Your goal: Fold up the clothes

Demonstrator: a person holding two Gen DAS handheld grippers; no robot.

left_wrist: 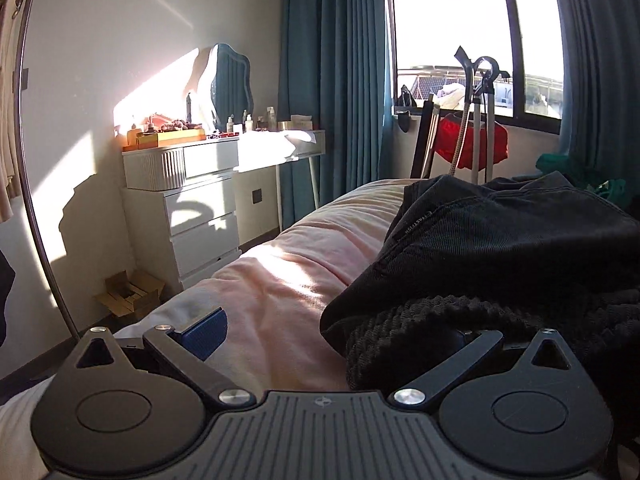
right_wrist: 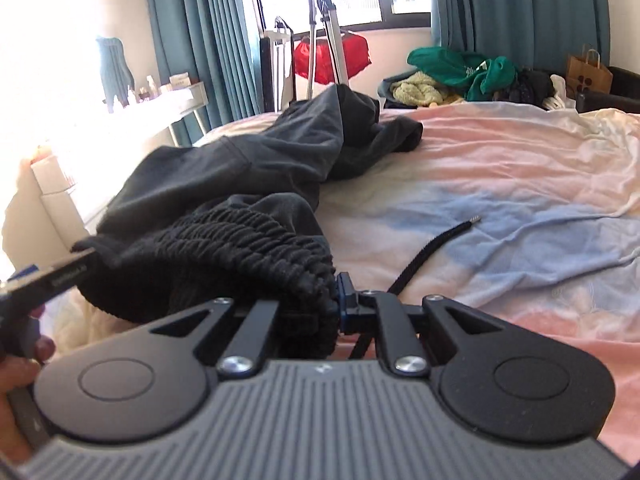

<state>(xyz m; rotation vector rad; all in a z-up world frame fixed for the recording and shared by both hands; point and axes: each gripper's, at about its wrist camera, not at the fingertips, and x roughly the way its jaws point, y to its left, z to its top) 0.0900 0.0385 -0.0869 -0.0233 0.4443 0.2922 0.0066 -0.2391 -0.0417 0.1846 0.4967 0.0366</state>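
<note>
Black trousers (right_wrist: 224,168) w/ ribbed, gathered waistband (right_wrist: 256,240) lay on soft pink bedcover (right_wrist: 500,152). Right gripper (right_wrist: 332,312) pinched waistband tight; left gripper (left_wrist: 340,336) gaped wide, one finger under cloth.

You are working with black trousers (right_wrist: 248,168) of matt, finely ribbed cloth with a rough, puckered elastic waistband (right_wrist: 256,236), a woven drawcord (right_wrist: 432,252), a soft, crumpled pink and blue bedsheet (right_wrist: 500,184), and a matt black plastic right gripper (right_wrist: 332,308) with shiny metal screws.
</note>
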